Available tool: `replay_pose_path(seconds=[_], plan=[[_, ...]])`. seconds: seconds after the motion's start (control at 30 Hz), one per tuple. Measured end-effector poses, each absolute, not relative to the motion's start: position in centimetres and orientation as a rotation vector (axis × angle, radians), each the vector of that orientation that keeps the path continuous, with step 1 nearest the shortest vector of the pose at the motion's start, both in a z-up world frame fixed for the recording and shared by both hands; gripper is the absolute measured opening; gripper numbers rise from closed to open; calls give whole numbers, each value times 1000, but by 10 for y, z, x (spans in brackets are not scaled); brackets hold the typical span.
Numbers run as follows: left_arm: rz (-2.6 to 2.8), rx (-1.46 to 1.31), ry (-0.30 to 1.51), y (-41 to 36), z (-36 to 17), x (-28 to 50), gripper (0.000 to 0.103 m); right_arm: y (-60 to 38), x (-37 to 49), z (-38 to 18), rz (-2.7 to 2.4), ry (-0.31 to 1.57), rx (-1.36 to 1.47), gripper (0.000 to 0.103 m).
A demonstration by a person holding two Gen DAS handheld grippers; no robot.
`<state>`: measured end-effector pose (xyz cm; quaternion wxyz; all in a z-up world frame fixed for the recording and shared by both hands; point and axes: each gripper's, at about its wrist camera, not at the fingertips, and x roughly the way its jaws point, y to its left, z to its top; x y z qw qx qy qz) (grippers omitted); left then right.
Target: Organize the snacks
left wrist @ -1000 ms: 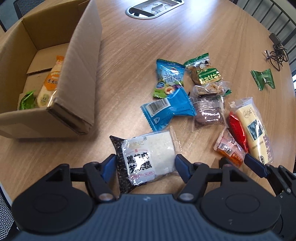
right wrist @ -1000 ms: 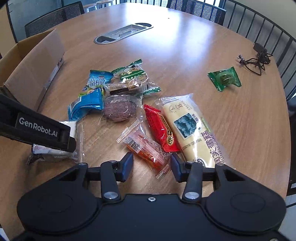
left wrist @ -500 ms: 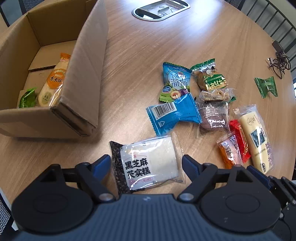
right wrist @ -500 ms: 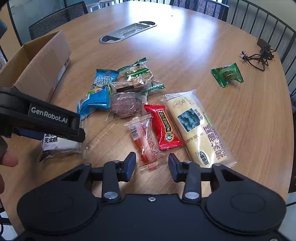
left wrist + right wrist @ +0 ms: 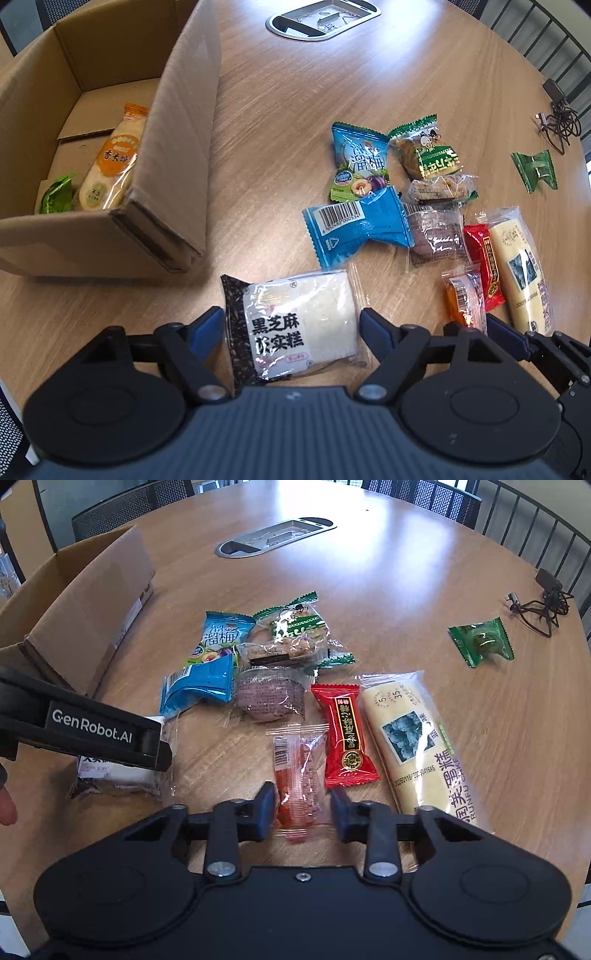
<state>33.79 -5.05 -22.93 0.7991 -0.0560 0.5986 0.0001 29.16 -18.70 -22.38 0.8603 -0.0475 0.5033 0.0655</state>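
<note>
A white sesame cake packet point(image 5: 295, 325) lies on the round wooden table between the spread jaws of my left gripper point(image 5: 291, 326), which is open around it. My right gripper point(image 5: 302, 808) is open around a small orange-red candy packet point(image 5: 297, 775). A heap of snacks lies beyond: a blue packet point(image 5: 354, 229), a red packet point(image 5: 345, 734), a long yellow cake point(image 5: 413, 746), a purple bun point(image 5: 269, 698). A cardboard box point(image 5: 177, 155) at left holds a yellow bread packet point(image 5: 110, 162) and a green packet point(image 5: 55, 195).
A lone green candy packet point(image 5: 482, 642) lies at the right. A black cable point(image 5: 543, 605) sits near the table's far right edge. A metal cable hatch point(image 5: 275, 537) is at the table's middle. Chairs and a railing ring the table.
My left gripper has closed in over the sesame cake, which now lies deeper between its jaws. My right gripper has moved forward over the orange-red candy packet.
</note>
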Motion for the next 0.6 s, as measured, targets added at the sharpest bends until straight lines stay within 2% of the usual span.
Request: replay_pose_path(seconds=[0.2,0.6], plan=[[-9,-153,1277,-44,-224,331,54,-189,284,-219,140,1065,-77,26],[11,-120,1224,-47,-206,297,52,-185,248,-197,41,1015,-31,25]])
